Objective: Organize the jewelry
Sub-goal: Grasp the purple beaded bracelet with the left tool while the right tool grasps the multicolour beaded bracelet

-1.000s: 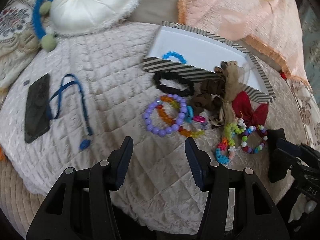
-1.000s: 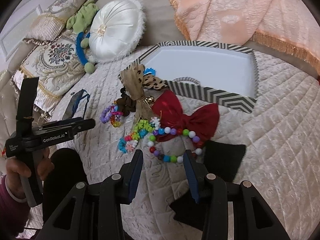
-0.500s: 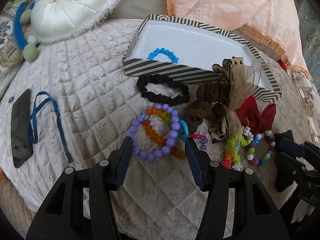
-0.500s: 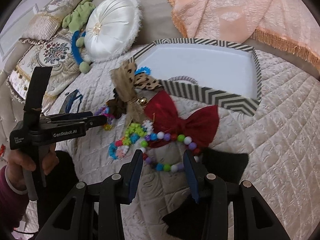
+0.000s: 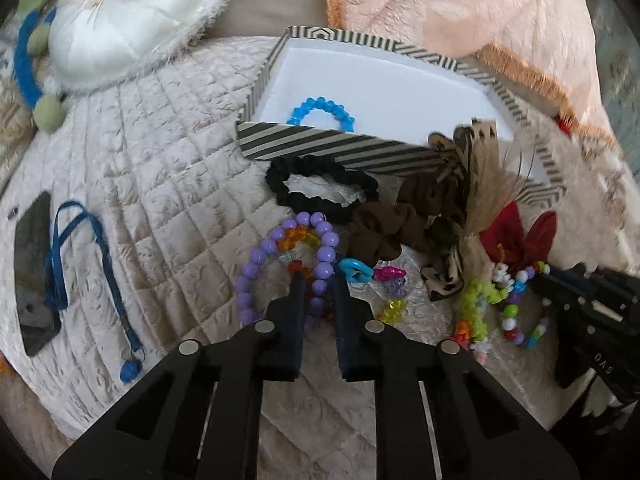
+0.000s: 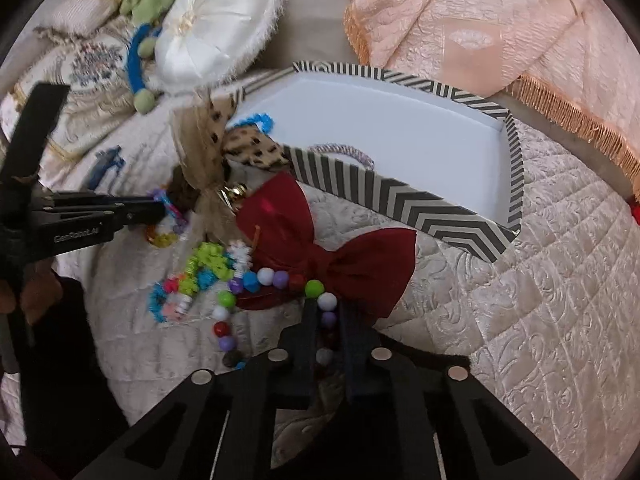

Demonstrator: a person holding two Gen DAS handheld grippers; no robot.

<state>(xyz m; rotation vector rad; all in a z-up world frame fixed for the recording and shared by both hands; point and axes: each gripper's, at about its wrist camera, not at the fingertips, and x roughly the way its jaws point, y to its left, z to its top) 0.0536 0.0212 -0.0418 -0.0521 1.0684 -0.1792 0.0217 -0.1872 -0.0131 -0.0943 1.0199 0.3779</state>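
Both our grippers just snapped closed: the left gripper [image 5: 316, 280] pinches the purple round-bead bracelet [image 5: 256, 258], the right gripper [image 6: 326, 308] the multicoloured bead bracelet [image 6: 224, 322]. Light, floppy, slippery strands, so grab across beads. The striped cardboard box [image 5: 340, 146] sits at 12 o'clock.

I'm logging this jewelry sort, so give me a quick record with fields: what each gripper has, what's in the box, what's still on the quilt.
left gripper: jaws just closed on the purple bracelet
right gripper: jaws just closed on the multicolour bracelet
box: blue bracelet inside
quilt: black scrunchie, brown scrunchie, red bow, neon bracelet
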